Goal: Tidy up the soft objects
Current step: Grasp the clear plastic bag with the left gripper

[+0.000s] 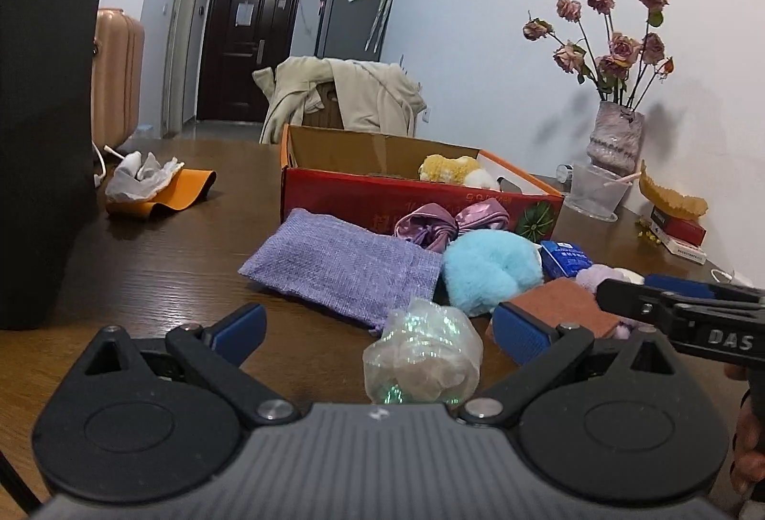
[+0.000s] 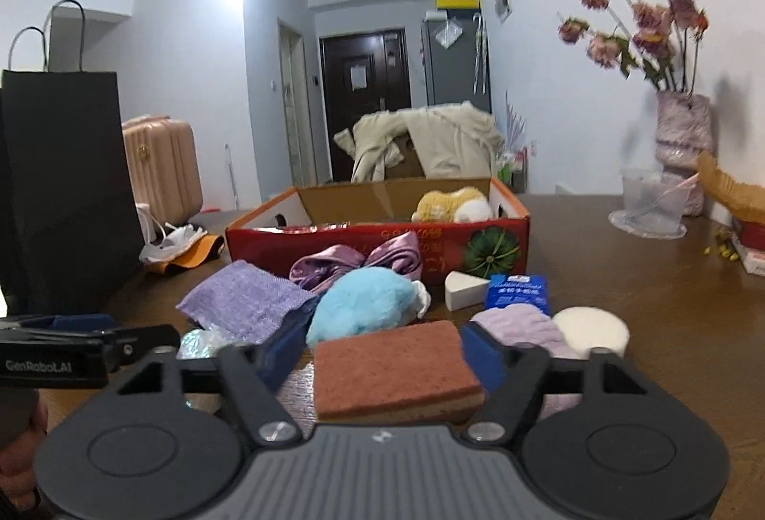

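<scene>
Both grippers point slightly down over the table [image 2: 621, 376]: the left gripper [image 1: 377, 324] has its jaws wide apart around a shiny plastic ball [image 1: 423, 352] without touching, and the right gripper [image 2: 382, 352] stands half closed around the brown sponge [image 2: 394, 372], though whether its pads press I cannot tell. The sponge's near edge is hidden behind the gripper body. On the red box [image 2: 377, 243] the writing is unreadable, while the left gripper's side reads "GenRobot.AI"

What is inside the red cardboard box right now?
Inside the red cardboard box, a yellow and white plush toy sits at the right end. The front wall hides the box floor, so anything lying low inside cannot be seen.
</scene>
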`<state>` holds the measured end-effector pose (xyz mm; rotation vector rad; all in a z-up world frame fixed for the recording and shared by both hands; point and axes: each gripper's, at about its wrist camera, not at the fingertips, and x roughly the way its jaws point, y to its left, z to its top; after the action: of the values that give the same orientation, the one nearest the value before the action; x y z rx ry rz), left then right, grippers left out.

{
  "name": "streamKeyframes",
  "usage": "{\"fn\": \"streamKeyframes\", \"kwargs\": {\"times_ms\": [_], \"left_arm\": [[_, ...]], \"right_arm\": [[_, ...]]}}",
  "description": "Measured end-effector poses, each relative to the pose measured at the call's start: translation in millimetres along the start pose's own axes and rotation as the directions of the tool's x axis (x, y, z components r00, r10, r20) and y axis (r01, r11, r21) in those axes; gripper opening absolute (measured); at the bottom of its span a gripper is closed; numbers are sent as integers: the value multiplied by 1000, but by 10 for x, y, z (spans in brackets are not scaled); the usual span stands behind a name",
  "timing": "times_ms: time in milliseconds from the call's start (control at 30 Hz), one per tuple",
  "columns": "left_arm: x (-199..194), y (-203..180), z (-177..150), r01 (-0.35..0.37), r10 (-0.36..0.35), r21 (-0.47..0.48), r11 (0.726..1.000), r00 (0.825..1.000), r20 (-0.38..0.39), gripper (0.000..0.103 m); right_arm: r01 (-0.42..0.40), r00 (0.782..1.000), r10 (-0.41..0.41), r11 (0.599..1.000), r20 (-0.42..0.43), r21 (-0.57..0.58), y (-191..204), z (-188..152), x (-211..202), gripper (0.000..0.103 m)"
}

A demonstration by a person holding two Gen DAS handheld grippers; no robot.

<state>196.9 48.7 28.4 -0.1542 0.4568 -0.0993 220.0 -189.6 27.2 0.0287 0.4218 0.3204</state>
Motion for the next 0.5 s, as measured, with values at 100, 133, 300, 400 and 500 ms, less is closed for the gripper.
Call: {"fn": "streamKeyframes", "kwargs": {"times_ms": [100, 133, 300, 400, 500], "left_arm": [[78, 22, 58, 26, -26, -20, 999, 999, -30, 100], [102, 17, 65, 36, -37, -18, 999, 998, -41, 98], [291, -56, 75, 61, -62, -7, 998, 992, -109, 85], [367, -97, 57, 87, -86, -1, 996, 987, -133, 81], [411, -124, 25, 104, -102, 2, 995, 983, -155, 80]], "right_arm": [[-30, 999, 30, 999, -12, 9, 13, 77, 96, 57], [-31, 999, 31, 1000, -9, 3, 25, 97, 117, 57], [-11, 1000, 11, 1000, -28, -15, 18, 183, 297, 57], [15, 999, -16, 1000, -40, -20, -68, 206, 366, 57], [20, 998, -20, 1000, -58, -7, -178, 251, 434, 58]]}}
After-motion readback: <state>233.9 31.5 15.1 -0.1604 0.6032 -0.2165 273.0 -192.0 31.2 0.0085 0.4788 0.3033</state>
